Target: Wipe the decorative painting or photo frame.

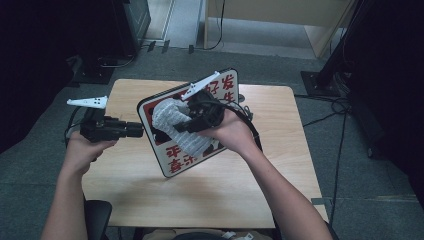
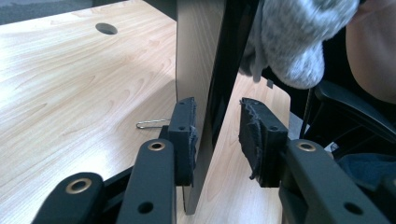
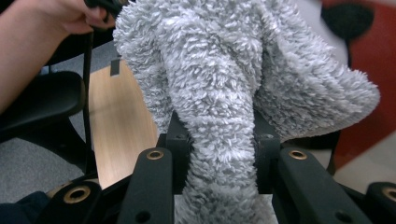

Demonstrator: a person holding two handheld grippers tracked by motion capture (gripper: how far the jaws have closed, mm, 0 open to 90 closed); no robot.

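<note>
Right gripper [image 1: 182, 122] is clamping down hard on a fluffy grey cloth [image 1: 172, 125], and in the right gripper view you can see the cloth [image 3: 224, 107] bunching up between the two black jaws and spilling out above and to the side of them. It's pressing that cloth against the face of a square sign board [image 1: 210, 90], white with a red border and red characters, which is standing tilted up off the wooden table [image 1: 210, 195] rather than lying flat.

Left gripper [image 1: 140, 130] is sitting at the board's left edge. In the left gripper view the board's edge [image 2: 196, 70] is running straight up between the jaws [image 2: 217, 140]: one pad is resting right against the plain pale back of it, while the other pad is standing a little off the dark front side, so it's straddling the edge and not quite squeezing it on both faces. The grey cloth [image 2: 294, 42] is hanging just above and beyond that far jaw.

Near the left gripper's tip, a small metal clip [image 2: 152, 124] is lying on the tabletop, and farther off a round cable hole [image 2: 106, 28] is showing in the wood. No containers anywhere near either gripper, just the board, the cloth and the bare desk.
</note>
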